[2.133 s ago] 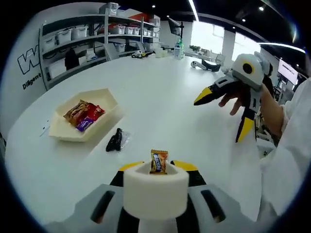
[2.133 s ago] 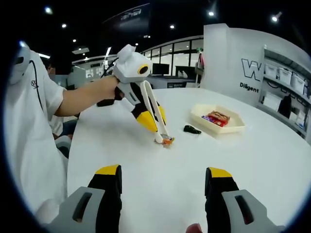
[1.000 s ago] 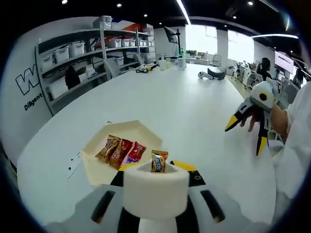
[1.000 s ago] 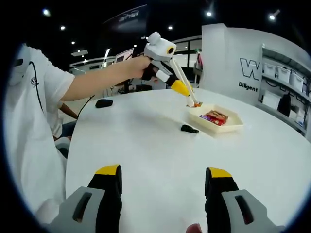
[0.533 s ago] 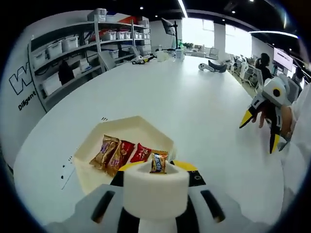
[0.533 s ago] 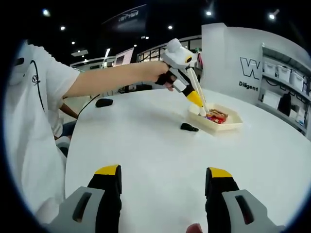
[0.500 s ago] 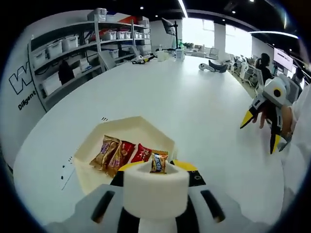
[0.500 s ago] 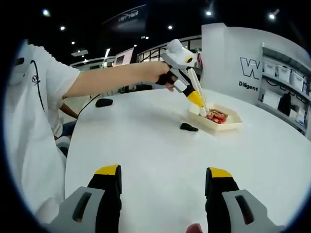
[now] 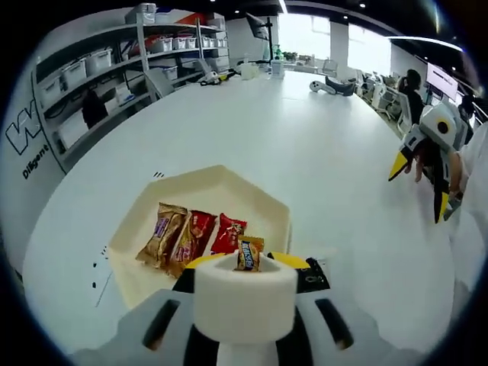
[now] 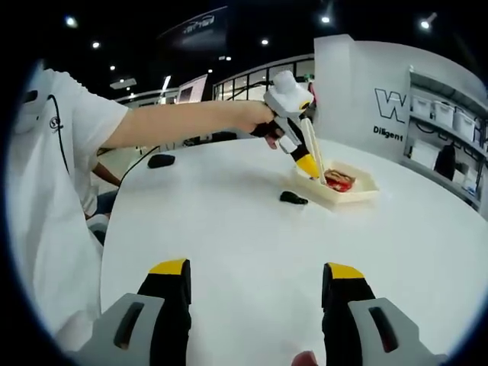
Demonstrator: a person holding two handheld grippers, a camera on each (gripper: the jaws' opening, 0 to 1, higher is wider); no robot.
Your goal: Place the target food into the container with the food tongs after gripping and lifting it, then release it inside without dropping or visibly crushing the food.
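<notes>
Left hand-held gripper (image 10: 316,174) pinching tongs (image 10: 311,149) gripping candy (image 9: 248,253) above tray (image 9: 229,187); right hand-held gripper (image 10: 259,305) wide, empty

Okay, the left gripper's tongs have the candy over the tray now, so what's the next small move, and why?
Probably lower the tongs slightly and open them. The candy is gripped at their tip, over the near edge of the tray, beside three wrapped snacks already inside. A short drop should land it inside rather than on the rim. The right gripper sits open, well back over the table, so nothing blocks the release.
</notes>
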